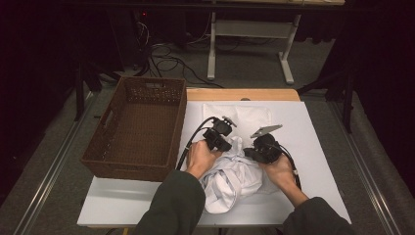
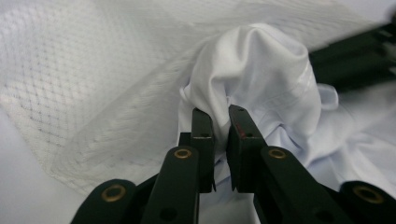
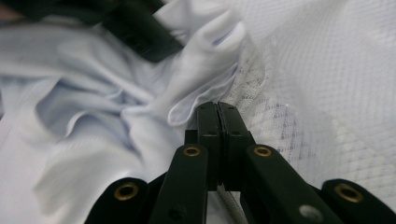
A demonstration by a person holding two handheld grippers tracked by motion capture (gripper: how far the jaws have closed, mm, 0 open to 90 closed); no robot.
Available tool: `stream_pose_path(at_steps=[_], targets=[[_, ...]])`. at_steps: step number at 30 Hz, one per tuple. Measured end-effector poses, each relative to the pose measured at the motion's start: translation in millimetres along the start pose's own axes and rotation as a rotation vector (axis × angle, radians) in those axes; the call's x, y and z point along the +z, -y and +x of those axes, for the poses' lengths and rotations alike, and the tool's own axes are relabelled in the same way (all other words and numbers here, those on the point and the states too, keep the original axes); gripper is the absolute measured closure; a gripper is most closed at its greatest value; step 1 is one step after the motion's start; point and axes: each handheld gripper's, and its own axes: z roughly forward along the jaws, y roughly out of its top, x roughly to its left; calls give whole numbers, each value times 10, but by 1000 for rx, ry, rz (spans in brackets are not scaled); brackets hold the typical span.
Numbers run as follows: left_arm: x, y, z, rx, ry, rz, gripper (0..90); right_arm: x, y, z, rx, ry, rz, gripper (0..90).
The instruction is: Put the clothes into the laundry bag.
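White garment (image 1: 230, 178) crumpled in a heap at about 6 o'clock on the white table (image 1: 318, 147), partly over a white mesh laundry bag (image 1: 237, 115) spread flat toward 12 o'clock. Bunched into a raised fold between both tools.

Left gripper (image 1: 226, 147) at the heap's 10 o'clock, jaws nearly closed on a fold of the garment (image 2: 243, 79), cloth pinched in the narrow gap between them; mesh of the bag (image 2: 84, 93) lying behind, at 9 o'clock in the left gripper view.

Right gripper (image 1: 250, 152) at the heap's 2 o'clock, jaws pressed fully together on an edge of the mesh bag (image 3: 254, 88), right beside a garment fold (image 3: 205, 70).

Brown wicker basket (image 1: 105, 161) at 9 o'clock, hard against the table's left edge.
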Motion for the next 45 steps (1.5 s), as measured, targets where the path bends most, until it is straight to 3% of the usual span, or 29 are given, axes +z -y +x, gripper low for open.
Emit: stream_pose_path(at_steps=[6, 9, 12, 16, 19, 20, 25, 30, 33, 35, 39, 44, 45], targets=[[-109, 65, -269, 118, 38, 36, 838, -141, -127, -25, 23, 4, -74, 900], [-44, 73, -351, 137, 36, 63, 839, -232, -193, 10, 25, -8, -112, 900], [82, 45, -311, 88, 13, 61, 838, -261, -206, 82, -8, -19, -129, 900], [310, 9, -149, -12, -78, 62, 833, -295, -174, 187, -20, -54, -144, 900], [333, -11, -46, -62, -110, 26, 818, -285, -119, 242, -43, -51, -116, 900], [313, -10, -42, -60, -111, 22, 794, -247, -76, 243, -69, -40, -95, 900], [121, 20, -74, -34, -82, 50, 545, -100, 49, 156, -55, -1, -20, 899], [-239, 122, -107, -14, -98, 65, 418, 10, 109, 64, -33, 24, 23, 889], [-362, 220, -68, -34, -120, 76, 393, 19, 99, 70, -26, 27, 25, 884], [-356, 290, -14, -61, -148, 110, 389, 10, 97, 93, -39, 40, 29, 875], [-256, 411, 86, -114, -126, 144, 373, -26, 98, 115, -53, 48, 33, 883], [-33, 441, 187, -140, -115, 203, 371, -29, 72, 115, -51, 52, 36, 894], [23, 441, 208, -165, -105, 214, 370, -30, 64, 115, -48, 51, 34, 894]])
